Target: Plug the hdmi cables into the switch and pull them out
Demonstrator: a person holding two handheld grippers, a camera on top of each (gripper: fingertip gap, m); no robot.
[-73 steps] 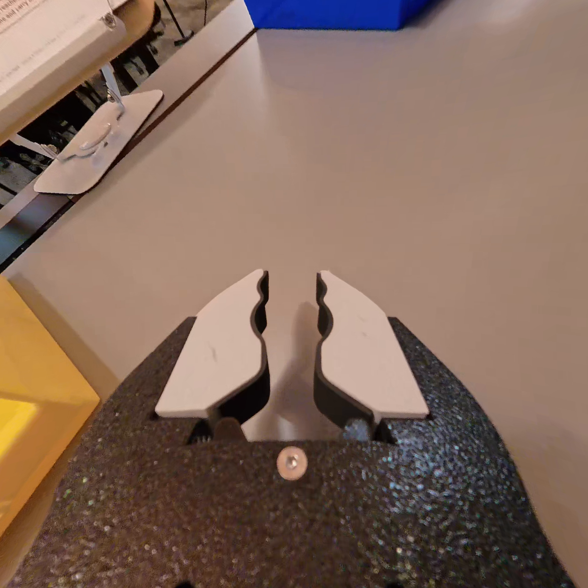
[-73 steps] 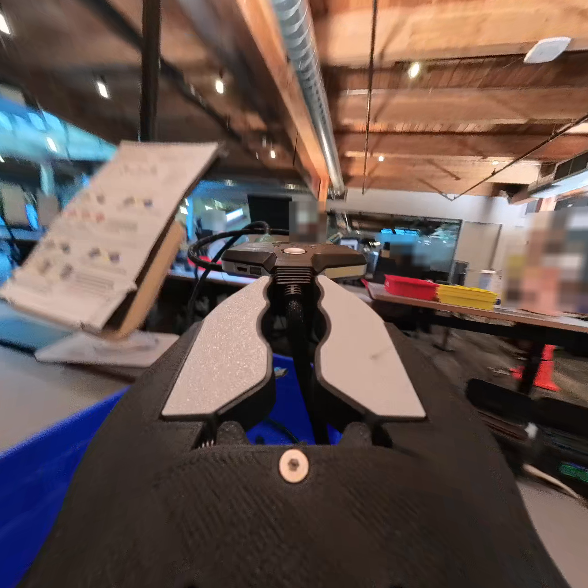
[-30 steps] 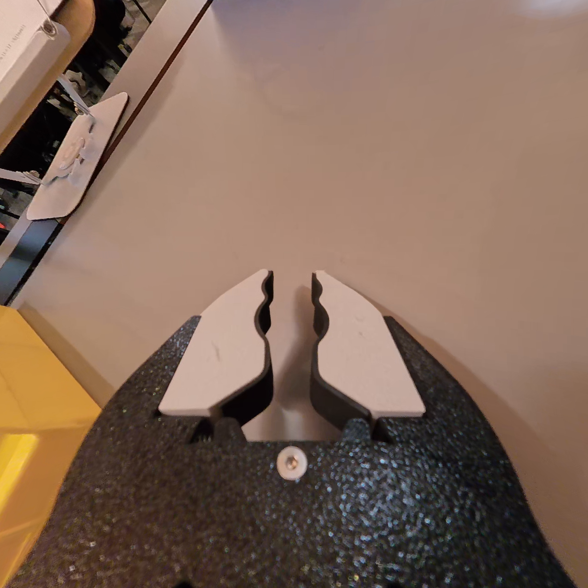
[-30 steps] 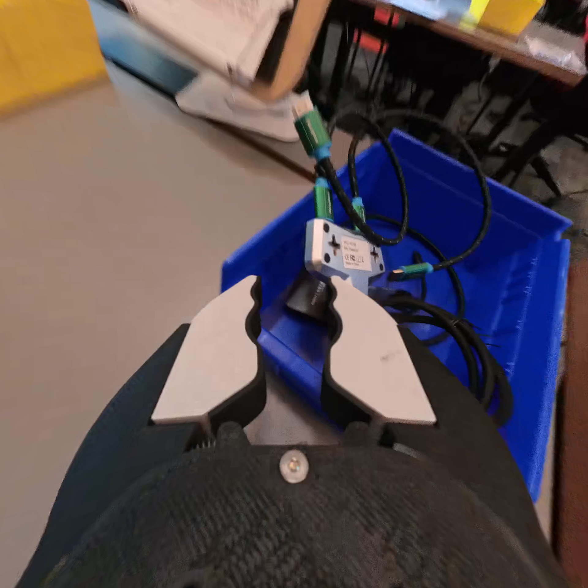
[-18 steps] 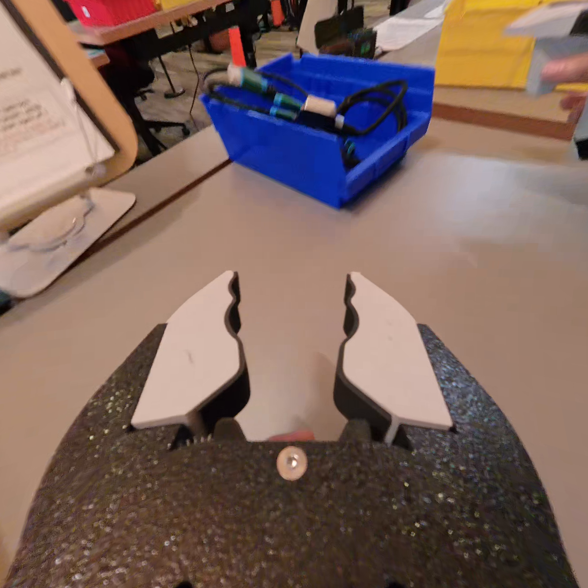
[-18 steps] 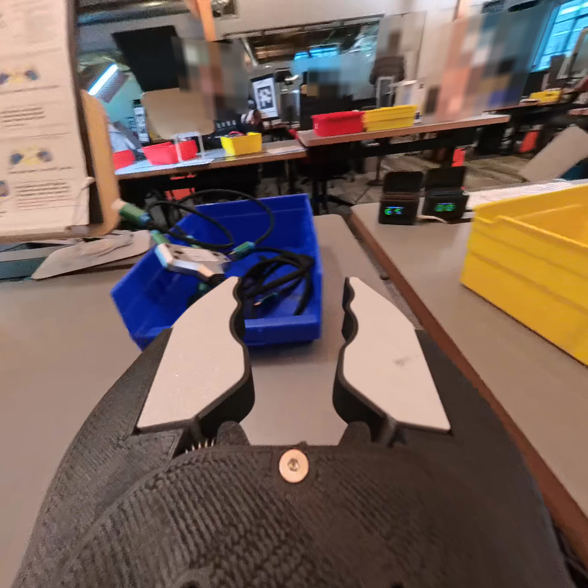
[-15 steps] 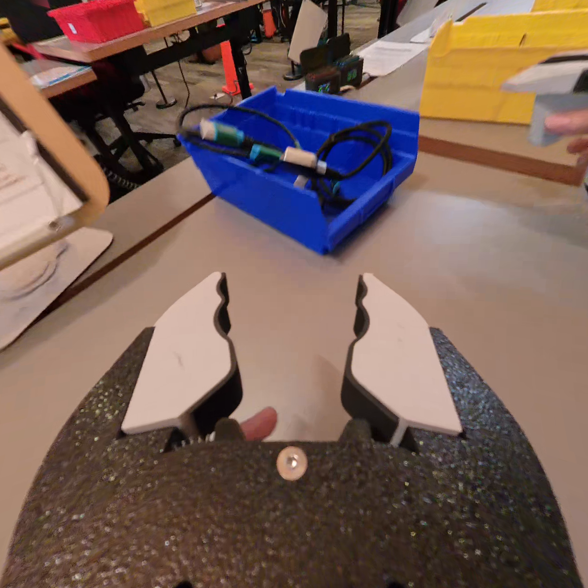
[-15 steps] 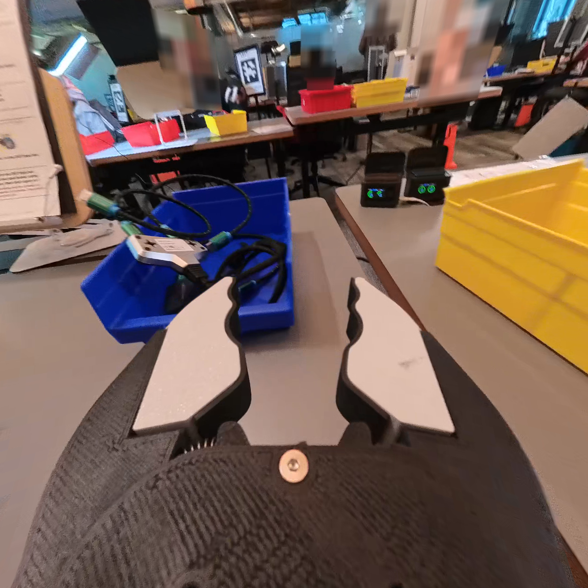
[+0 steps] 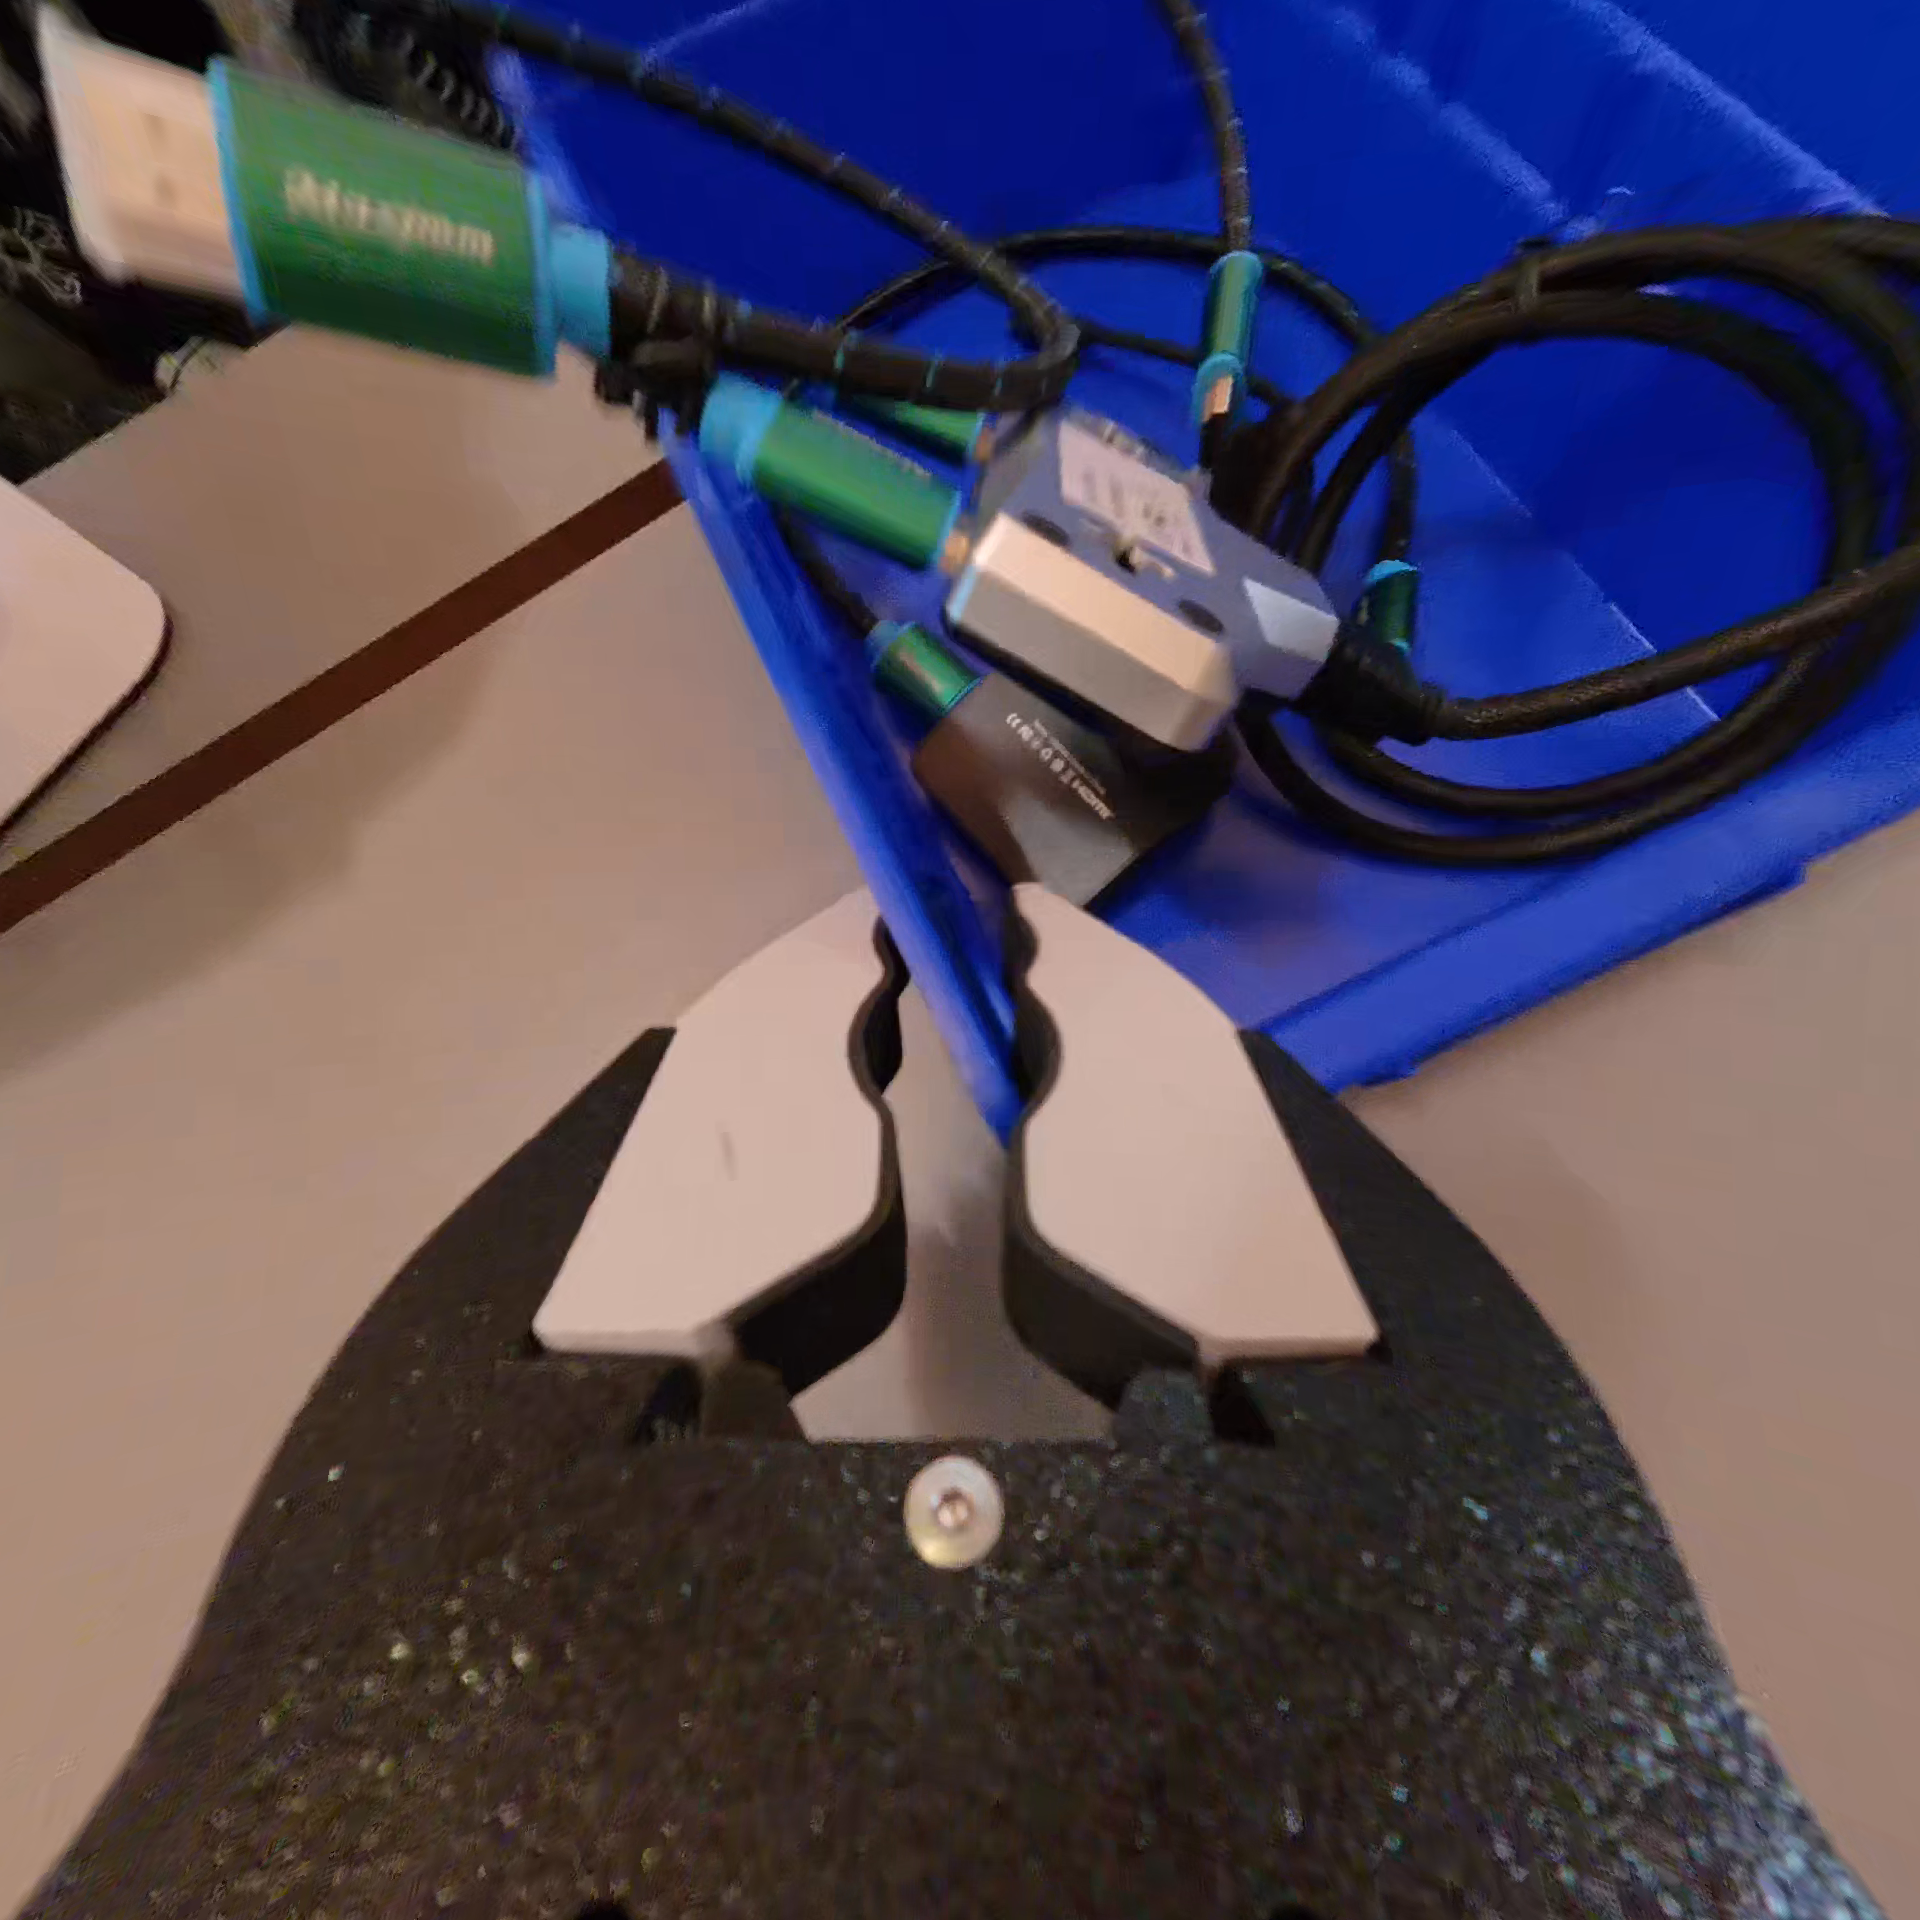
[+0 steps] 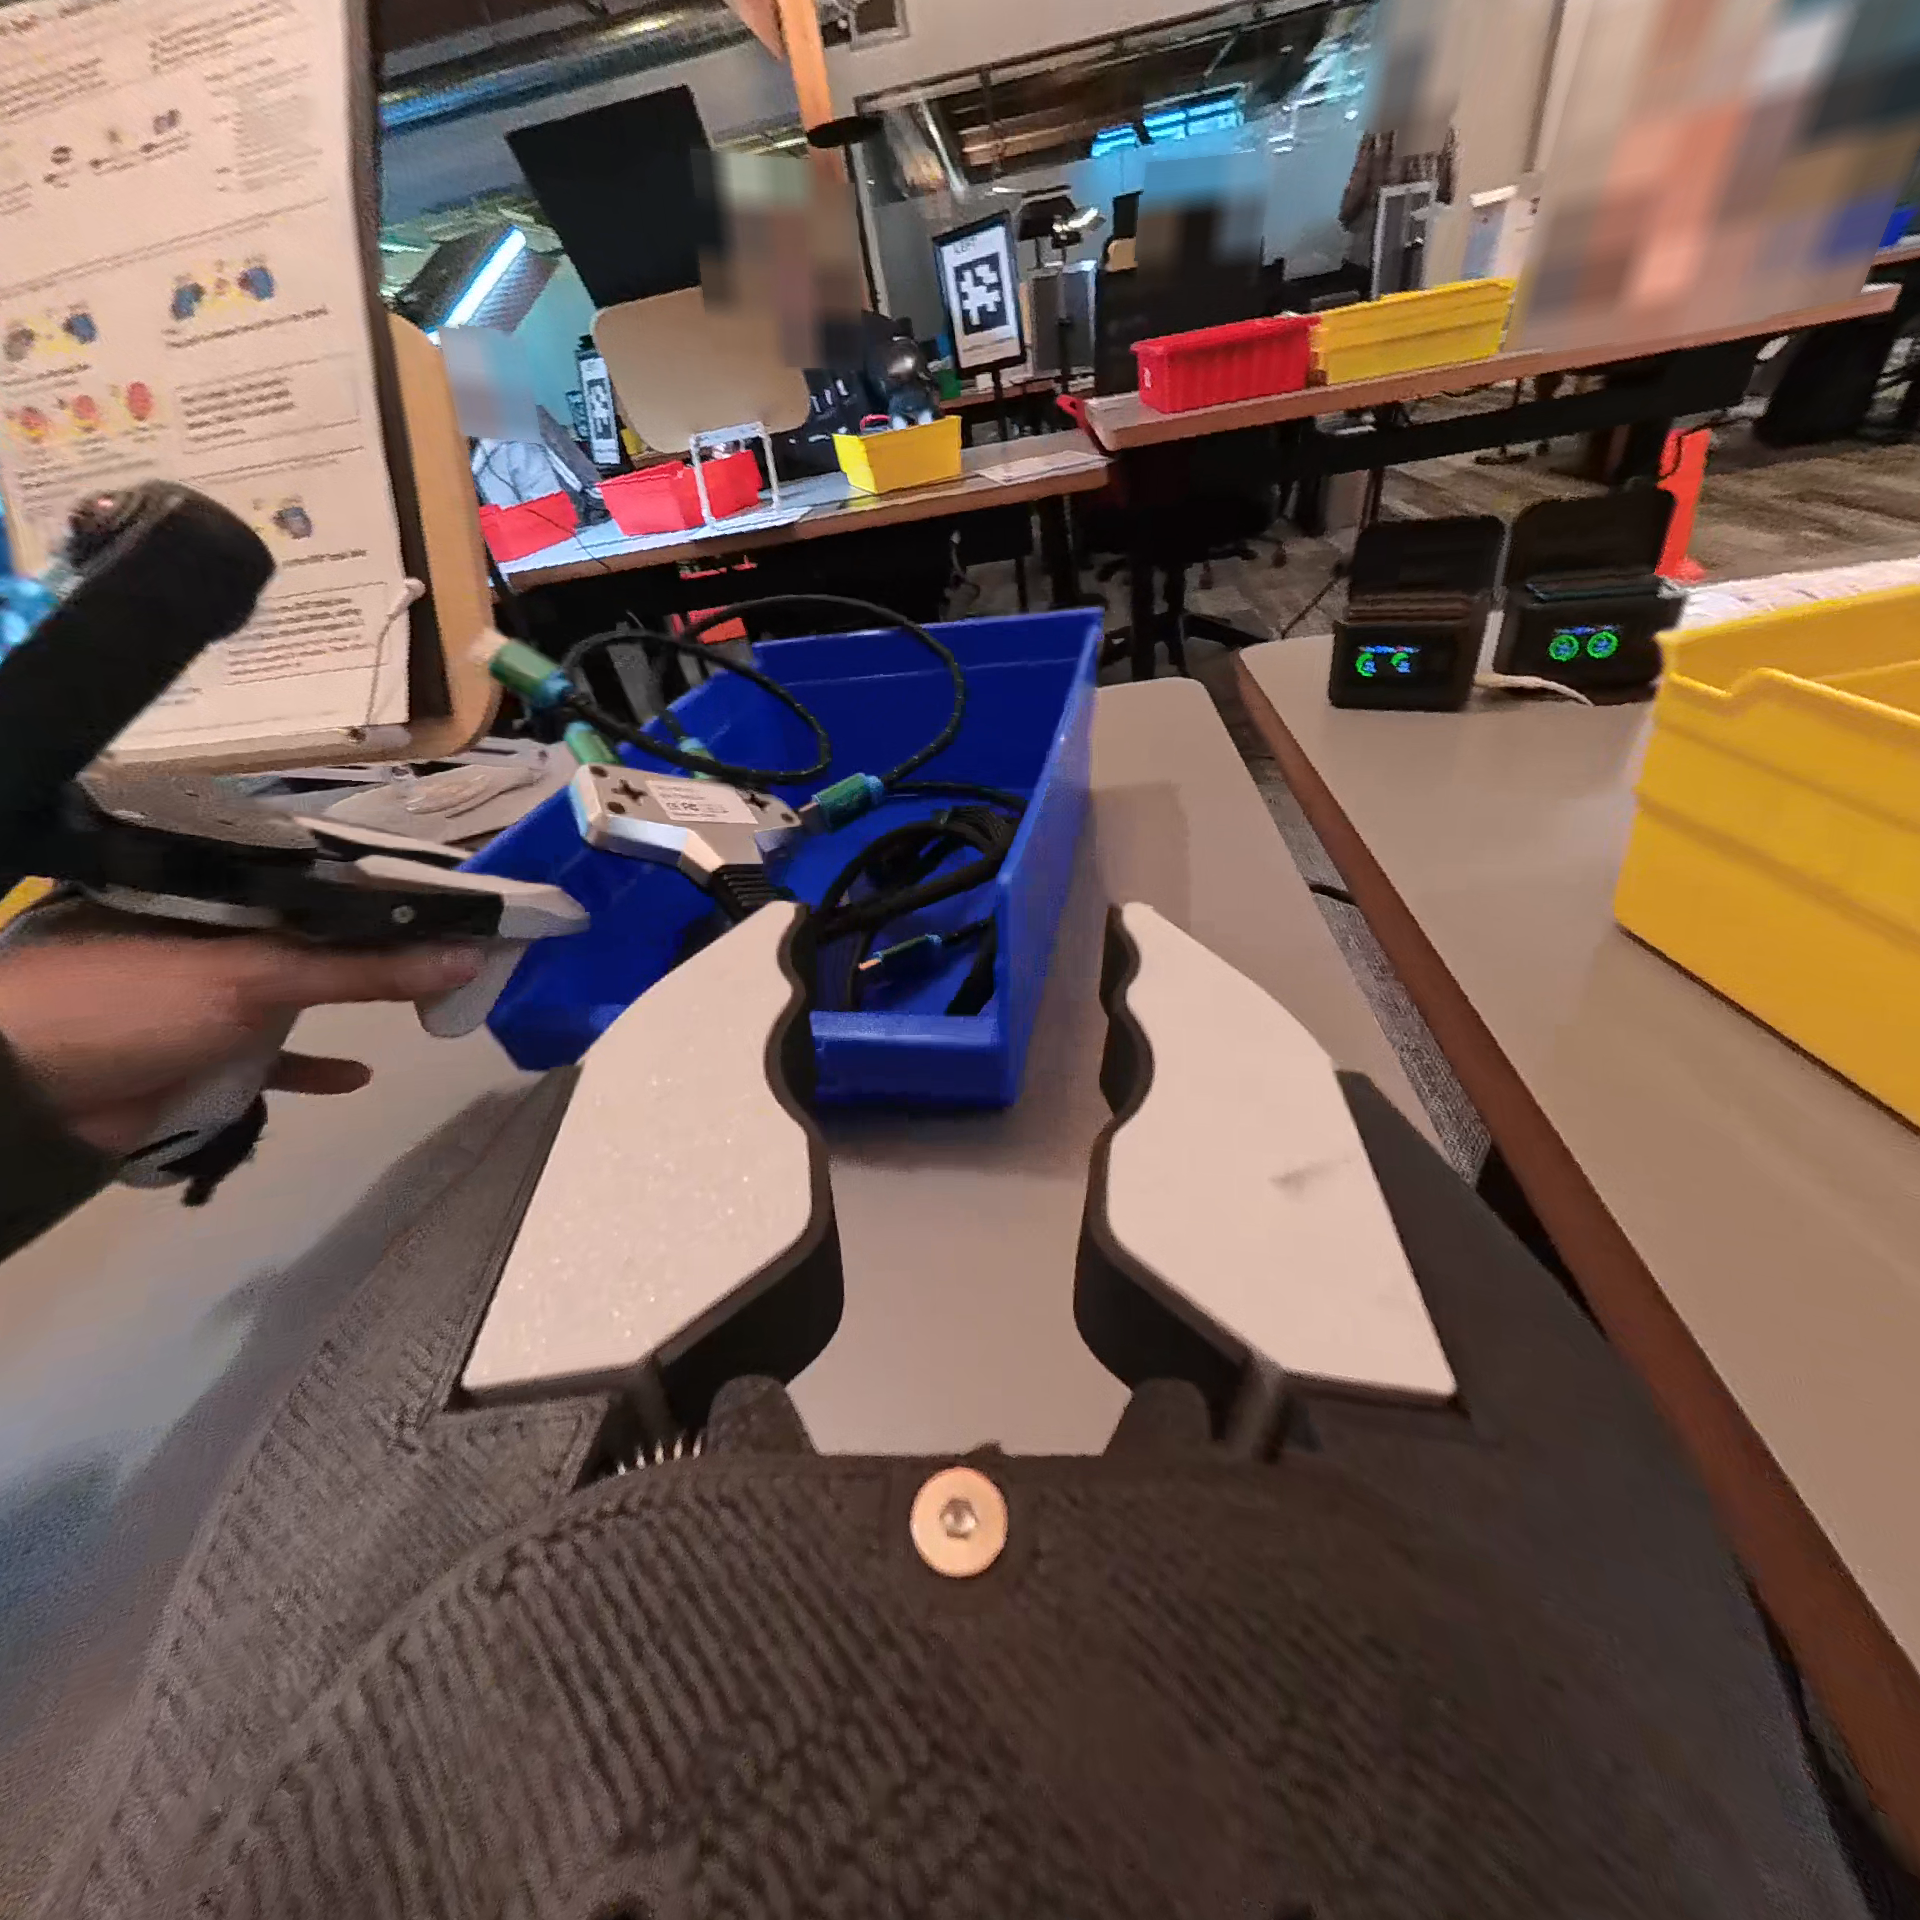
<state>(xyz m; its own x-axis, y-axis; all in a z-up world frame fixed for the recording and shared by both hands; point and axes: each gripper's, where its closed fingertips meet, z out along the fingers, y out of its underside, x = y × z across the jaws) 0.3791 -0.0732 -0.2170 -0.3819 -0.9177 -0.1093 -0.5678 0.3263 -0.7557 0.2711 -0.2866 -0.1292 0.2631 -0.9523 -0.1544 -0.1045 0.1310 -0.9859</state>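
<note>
HDMI switch could be spilled if the blue bin, its wall pinched by the left gripper, is tipped; the right gripper is held apart, empty.

A bin sat on a table, holding a switch propped on coiled cables, with one loose plug jutting over the bin's left rim. The left gripper straddled the bin's near-left wall; the right gripper hung before the bin. A second bin stood on the adjoining table to the right, two small devices behind it.
</note>
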